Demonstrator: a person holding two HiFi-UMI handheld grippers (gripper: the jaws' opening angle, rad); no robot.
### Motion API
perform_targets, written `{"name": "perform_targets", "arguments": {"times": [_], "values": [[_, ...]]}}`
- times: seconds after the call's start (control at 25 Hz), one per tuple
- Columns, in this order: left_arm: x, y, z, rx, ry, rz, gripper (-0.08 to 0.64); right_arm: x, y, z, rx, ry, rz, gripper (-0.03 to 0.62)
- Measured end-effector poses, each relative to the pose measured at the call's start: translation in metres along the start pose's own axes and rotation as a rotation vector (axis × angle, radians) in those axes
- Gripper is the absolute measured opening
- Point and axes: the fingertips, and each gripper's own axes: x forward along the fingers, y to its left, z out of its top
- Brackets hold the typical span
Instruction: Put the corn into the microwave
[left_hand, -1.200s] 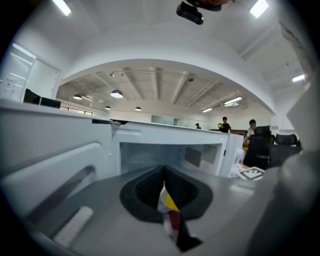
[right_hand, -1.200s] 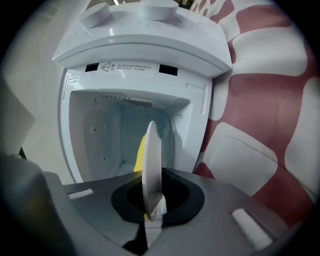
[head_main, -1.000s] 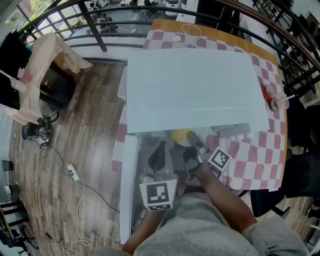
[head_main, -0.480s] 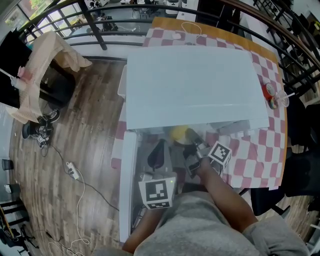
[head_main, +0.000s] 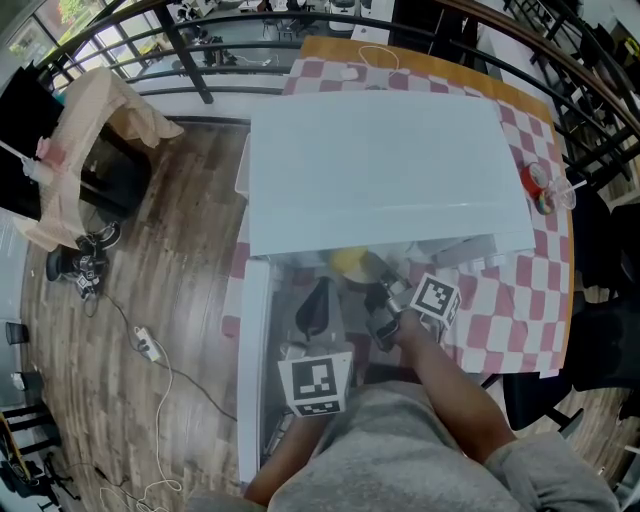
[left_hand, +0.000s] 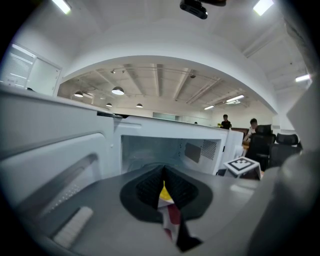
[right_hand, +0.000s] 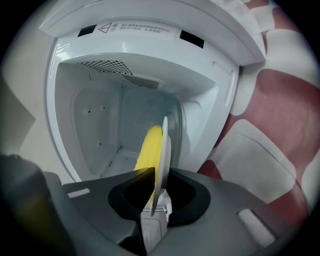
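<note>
The white microwave (head_main: 385, 170) stands on a checked cloth with its door (head_main: 252, 370) swung open to the left. A yellow corn cob (right_hand: 149, 145) lies on a thin white plate (right_hand: 164, 160), seen edge-on inside the cavity (right_hand: 100, 115). My right gripper (right_hand: 152, 187) reaches into the opening. Its jaws are opening, and the plate's rim is still between them, with a gap on one side. In the head view the corn (head_main: 350, 263) shows just under the oven's front edge. My left gripper (left_hand: 164, 187) stays shut and empty in front of the cavity.
The red-and-white checked cloth (right_hand: 280, 100) covers the table to the right of the oven. A small red object and a clear cup (head_main: 545, 192) sit at the table's right edge. Wooden floor with cables (head_main: 150, 350) lies to the left. People sit far behind.
My right gripper has edged a little further toward the oven opening and rolled slightly. The left gripper has stayed put.
</note>
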Motion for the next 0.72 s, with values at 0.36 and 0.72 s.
{"name": "perform_targets", "arguments": {"times": [0.36, 0.72], "values": [[-0.001, -0.003, 0.001, 0.023, 0.000, -0.008, 0.010, -0.004, 0.001, -0.013, -0.260, 0.160, 0.041, 0.163], [0.000, -0.008, -0.003, 0.037, 0.005, -0.029, 0.009, -0.019, -0.010, -0.028, -0.673, 0.275, -0.024, 0.309]]}}
